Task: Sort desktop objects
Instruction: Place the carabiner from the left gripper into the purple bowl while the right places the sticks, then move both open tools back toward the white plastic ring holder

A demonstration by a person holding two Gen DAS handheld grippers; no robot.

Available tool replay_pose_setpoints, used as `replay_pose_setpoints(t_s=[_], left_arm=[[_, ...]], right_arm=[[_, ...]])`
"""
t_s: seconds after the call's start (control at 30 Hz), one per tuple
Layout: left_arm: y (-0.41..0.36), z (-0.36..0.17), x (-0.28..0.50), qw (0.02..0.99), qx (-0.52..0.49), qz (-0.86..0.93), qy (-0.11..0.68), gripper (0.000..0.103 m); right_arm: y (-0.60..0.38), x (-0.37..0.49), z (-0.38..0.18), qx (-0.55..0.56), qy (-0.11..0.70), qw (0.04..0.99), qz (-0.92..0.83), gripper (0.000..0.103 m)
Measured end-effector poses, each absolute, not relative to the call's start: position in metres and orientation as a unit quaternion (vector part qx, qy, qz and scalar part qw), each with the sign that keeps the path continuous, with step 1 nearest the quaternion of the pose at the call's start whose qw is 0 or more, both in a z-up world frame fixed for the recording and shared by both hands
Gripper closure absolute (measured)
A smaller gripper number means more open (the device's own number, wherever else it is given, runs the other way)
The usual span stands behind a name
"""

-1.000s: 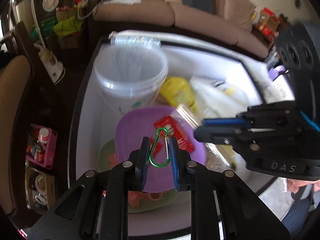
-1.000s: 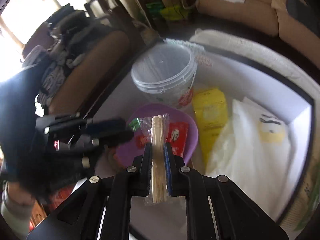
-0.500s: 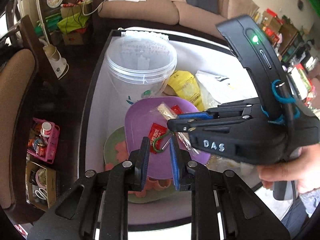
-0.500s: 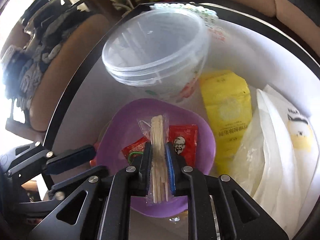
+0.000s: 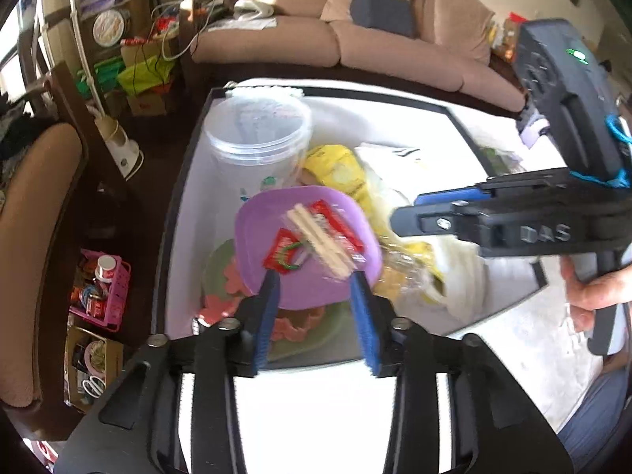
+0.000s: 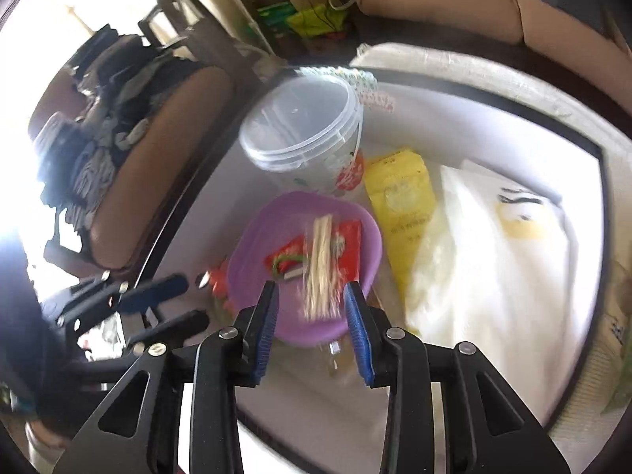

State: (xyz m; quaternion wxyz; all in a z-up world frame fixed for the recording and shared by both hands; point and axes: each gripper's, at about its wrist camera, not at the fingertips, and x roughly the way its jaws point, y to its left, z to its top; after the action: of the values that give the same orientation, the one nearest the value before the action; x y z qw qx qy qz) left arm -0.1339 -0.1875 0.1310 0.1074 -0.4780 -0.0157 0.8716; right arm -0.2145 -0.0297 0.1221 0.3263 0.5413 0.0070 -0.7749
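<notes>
On table: purple plate (image 5: 308, 276) beside clear bucket (image 5: 258, 146); toothpick packet (image 6: 322, 264) and green carabiner (image 5: 290, 254) lie in it.
Left gripper (image 5: 316, 296): jaws opening, nothing between.
Right gripper (image 6: 312, 302): jaws opening, packet below, unpinched.
Step tip: spread fully, then lift clear.
Pose: both pitched steeply down over plate.

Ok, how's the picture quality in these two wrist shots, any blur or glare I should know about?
Left wrist view: mostly sharp, the purple plate and clear bucket read well; the bottom centre is blown out white; fisheye bending bows the table's dark edge. Right wrist view: motion blur smears the toothpick packet and white bag; strong window glare washes out the upper left.
</notes>
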Motion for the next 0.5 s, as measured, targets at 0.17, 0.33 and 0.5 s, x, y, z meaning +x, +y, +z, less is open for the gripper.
replay_pose_setpoints(t_s=[0.17, 0.33, 0.5], left_arm=[[-0.158, 0.145, -0.104, 0.134, -0.454, 0.881, -0.019, 0.015], [-0.12, 0.156, -0.081, 0.123, -0.446, 0.887, 0.001, 0.0], [-0.085, 0.169, -0.059, 0.126, -0.435, 0.892, -0.004, 0.0]], right_arm=[[0.016, -0.173, 0.143, 0.516, 0.014, 0.34, -0.786, 0.038], [0.076, -0.136, 0.155, 0.497, 0.014, 0.318, -0.807, 0.012], [0.138, -0.097, 0.166, 0.471, 0.006, 0.285, -0.835, 0.0]])
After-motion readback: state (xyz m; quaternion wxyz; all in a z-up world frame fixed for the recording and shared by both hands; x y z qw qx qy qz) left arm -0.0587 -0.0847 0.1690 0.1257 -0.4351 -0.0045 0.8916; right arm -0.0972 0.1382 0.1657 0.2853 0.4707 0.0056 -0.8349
